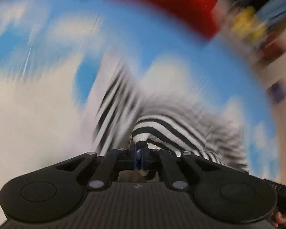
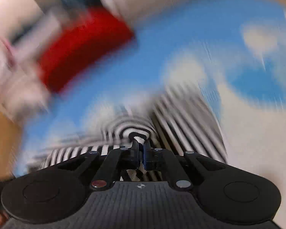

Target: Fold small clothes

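Across a surface covered in a blue cloth printed with white clouds (image 1: 181,43), we see a small black-and-white striped garment (image 1: 167,129) lying spread out, with both views heavily smeared by motion blur. We cannot tell whether the surface is a counter or a bed.

We hold the left hand-held gripper (image 1: 140,152) pointing steeply down at the garment. Its jaws are pressed together on a bunched fold of the striped fabric, which rises in a small peak just beyond the fingertips and shows again in the gap behind them.

We hold the right hand-held gripper (image 2: 141,148) the same way, angled down, its jaws clamped on another pinch of the striped garment (image 2: 181,118). A tuft of the fabric pokes up between the tips, and more stripes show below, between the black linkage arms.

From each pinch, the rest of the garment fans out over the cloud cloth (image 2: 200,28).

Toward the far edge of the surface lies a bright red folded item (image 1: 171,2), also seen from the right wrist (image 2: 82,47). Beyond that edge we see only blurred shapes and colours that we cannot identify.
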Demonstrator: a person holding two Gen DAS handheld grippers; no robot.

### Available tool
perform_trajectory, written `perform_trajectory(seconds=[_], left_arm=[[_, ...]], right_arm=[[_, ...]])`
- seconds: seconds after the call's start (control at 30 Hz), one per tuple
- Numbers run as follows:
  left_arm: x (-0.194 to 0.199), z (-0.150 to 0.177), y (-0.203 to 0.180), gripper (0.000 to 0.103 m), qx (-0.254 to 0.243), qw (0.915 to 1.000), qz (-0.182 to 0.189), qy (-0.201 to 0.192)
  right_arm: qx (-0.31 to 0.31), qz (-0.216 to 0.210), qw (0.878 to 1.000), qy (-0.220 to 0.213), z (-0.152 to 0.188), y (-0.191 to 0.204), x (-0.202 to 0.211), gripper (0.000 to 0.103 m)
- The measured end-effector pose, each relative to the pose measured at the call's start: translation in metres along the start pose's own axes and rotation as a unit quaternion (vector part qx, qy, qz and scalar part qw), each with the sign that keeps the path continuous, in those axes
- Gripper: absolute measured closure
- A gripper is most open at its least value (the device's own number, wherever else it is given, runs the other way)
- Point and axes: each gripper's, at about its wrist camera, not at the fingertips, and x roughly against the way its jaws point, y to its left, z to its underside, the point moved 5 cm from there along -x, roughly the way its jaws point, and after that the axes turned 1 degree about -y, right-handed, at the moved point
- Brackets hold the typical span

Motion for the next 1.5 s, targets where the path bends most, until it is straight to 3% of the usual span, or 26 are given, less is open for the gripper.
perform_trajectory(seconds=[0.03,0.07,0.17,0.2,0.23,0.27,0.37,0.4,0.43,0.47,0.57,0.63,0.7,0.77,0.8,0.87,0.93,0.97,1.03,1.1,1.2,1.27,1.33,1.4,1.5], left_arm=[[-0.013,0.009,0.008,0.098,0.017,0.9989,-0.007,0.043],[-0.018,0.015,0.015,0.096,0.046,0.9972,0.003,0.058],[-0.01,0.009,0.012,0.08,0.04,0.9982,0.014,0.043],[-0.006,0.005,0.009,0.061,0.035,0.9988,0.017,0.031],[-0.002,0.002,0.008,0.052,0.038,0.9988,0.022,0.022],[-0.001,0.001,0.008,0.052,0.044,0.9985,0.026,0.017],[-0.007,0.001,0.008,0.059,0.051,0.9981,0.017,0.029],[-0.009,0.002,0.006,0.083,0.048,0.9981,0.017,0.033],[-0.01,0.0,0.004,0.1,0.045,0.9982,0.021,0.033],[-0.006,-0.001,0.0,0.1,0.039,0.9987,0.024,0.022],[0.025,-0.014,-0.013,0.1,0.006,0.9971,0.051,-0.056],[0.042,-0.02,-0.018,0.1,0.001,0.993,0.081,-0.086],[0.04,-0.018,-0.016,0.1,0.001,0.9941,0.081,-0.072],[0.017,-0.007,-0.01,0.1,-0.008,0.9992,0.039,-0.008],[0.005,0.001,-0.006,0.099,-0.013,0.9995,0.016,0.023],[-0.008,0.012,0.0,0.096,-0.013,0.9982,-0.008,0.058],[-0.006,0.013,-0.003,0.084,-0.031,0.9976,-0.018,0.059],[-0.002,0.011,-0.006,0.078,-0.046,0.9974,-0.019,0.053],[0.01,0.005,-0.012,0.048,-0.064,0.9975,-0.011,0.027],[0.026,0.0,-0.017,0.046,-0.073,0.9972,0.003,-0.016],[0.038,-0.005,-0.023,0.049,-0.084,0.9946,0.008,-0.06],[0.04,-0.007,-0.029,0.066,-0.094,0.9928,0.013,-0.072],[0.038,-0.007,-0.032,0.095,-0.11,0.9911,0.02,-0.072],[0.027,0.0,-0.031,0.102,-0.132,0.99,0.0,-0.049],[-0.003,0.014,-0.013,0.102,-0.138,0.9878,-0.072,0.007]], right_arm=[[-0.015,0.015,0.999,0.03,0.009,-0.008,-0.01,0.099],[-0.02,0.018,0.999,0.037,0.012,-0.01,-0.014,0.099],[0.004,0.014,1.0,0.017,0.005,-0.001,-0.007,0.09],[0.002,0.006,1.0,0.009,0.002,0.001,-0.004,0.08],[-0.002,0.001,1.0,0.004,0.001,0.002,-0.002,0.074],[-0.005,-0.003,1.0,0.0,0.002,0.003,-0.001,0.063],[-0.002,-0.004,1.0,0.003,-0.001,0.004,-0.008,0.062],[0.0,-0.006,1.0,0.009,0.0,0.003,-0.013,0.064],[0.005,-0.011,1.0,0.013,0.002,0.005,-0.015,0.072],[0.006,-0.015,1.0,0.008,0.001,0.008,-0.015,0.096],[-0.019,-0.053,0.997,-0.062,-0.014,0.012,0.009,0.1],[-0.001,-0.064,0.991,-0.117,-0.025,0.021,0.037,0.1],[0.03,-0.045,0.989,-0.138,-0.027,0.024,0.049,0.1],[0.04,-0.016,0.995,-0.088,-0.018,0.018,0.034,0.1],[0.042,0.001,0.998,-0.037,-0.008,0.012,0.018,0.099],[0.034,0.034,0.998,0.028,0.008,0.001,-0.006,0.096],[0.041,0.054,0.997,0.035,0.011,-0.001,-0.011,0.082],[0.048,0.059,0.997,0.024,0.008,0.001,-0.007,0.075],[0.055,0.056,0.997,-0.019,-0.001,0.006,0.007,0.065],[0.057,0.044,0.995,-0.072,-0.009,0.013,0.024,0.059],[0.077,0.019,0.99,-0.119,-0.013,0.025,0.036,0.059],[0.089,-0.005,0.989,-0.12,-0.011,0.032,0.036,0.059],[0.097,-0.013,0.991,-0.094,-0.006,0.035,0.024,0.059],[0.102,0.018,0.994,-0.036,0.003,0.028,0.003,0.059],[0.073,0.08,0.993,0.037,0.019,0.001,-0.027,0.059]])
